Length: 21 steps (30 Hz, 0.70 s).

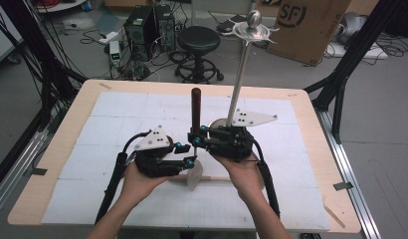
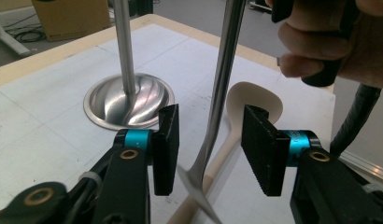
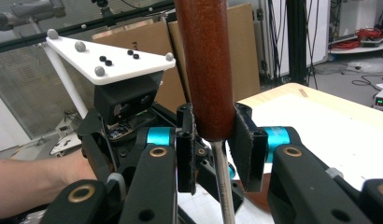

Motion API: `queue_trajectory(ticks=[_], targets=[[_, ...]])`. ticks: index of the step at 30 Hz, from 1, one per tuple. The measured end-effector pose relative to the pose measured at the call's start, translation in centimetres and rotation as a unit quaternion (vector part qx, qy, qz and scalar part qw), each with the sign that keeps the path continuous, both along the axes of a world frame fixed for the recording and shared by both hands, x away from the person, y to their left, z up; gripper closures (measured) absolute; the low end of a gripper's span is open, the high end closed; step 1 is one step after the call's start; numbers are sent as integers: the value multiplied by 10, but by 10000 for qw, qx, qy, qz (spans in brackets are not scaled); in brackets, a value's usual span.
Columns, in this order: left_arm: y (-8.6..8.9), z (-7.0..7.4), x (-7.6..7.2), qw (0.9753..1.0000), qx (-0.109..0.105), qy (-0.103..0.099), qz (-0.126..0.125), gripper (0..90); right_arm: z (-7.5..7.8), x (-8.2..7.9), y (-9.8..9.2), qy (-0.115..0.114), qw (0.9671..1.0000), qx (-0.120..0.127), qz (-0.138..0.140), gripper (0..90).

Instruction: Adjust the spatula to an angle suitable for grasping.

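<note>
1. Nearest in the left gripper view are the left gripper's (image 2: 208,149) two black jaws, standing apart with the thin steel shaft and flat blade of a metal spatula (image 2: 217,116) between them, neither pad clearly pressing it.
2. Right gripper (image 3: 213,149) is clamped on the spatula's round dark-brown wooden handle (image 3: 206,70), gripping the handle's lower end just above where the steel shaft leaves it.
3. Landmark: a polished steel stand with a round dished base (image 2: 129,100) and a tall upright pole on the white table mat (image 1: 117,119).
4. From the high view the spatula stands nearly upright just in front of that stand's base, handle (image 1: 196,107) up, blade down between the two grippers, the left gripper (image 1: 189,162) at its lower end.
5. A cream plastic spoon (image 2: 248,105) lies flat on the mat in front of the stand, under and behind the spatula's blade; whether blade and spoon touch cannot be told.
6. Handling, as I judge it: the spatula is stiff and moderately light, top-heavy with the handle raised. The smooth steel shaft is narrow and slippery, so it may twist in flat pads.
7. Best hold is the wooden handle, thick and less slick; a second grip low on the shaft near the blade would steady it.
</note>
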State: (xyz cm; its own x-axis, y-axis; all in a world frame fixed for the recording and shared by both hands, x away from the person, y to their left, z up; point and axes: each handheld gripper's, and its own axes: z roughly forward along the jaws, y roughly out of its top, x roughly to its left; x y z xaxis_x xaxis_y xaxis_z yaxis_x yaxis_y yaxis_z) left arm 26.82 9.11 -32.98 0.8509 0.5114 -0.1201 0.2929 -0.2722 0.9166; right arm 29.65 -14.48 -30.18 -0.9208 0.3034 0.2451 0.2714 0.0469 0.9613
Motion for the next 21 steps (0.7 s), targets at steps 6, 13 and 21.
queue_trajectory(ticks=[6,13,21], targets=[[0,2,1,9999,-67,-84,105,690,0,-3,7,-3,10000,14,6,727],[0,3,-1,9998,-90,-170,-13,823,-1,-4,9,-16,10000,20,32,726],[5,10,-4,9984,-16,-153,-542,841,1,2,6,-31,9980,75,634,701]])
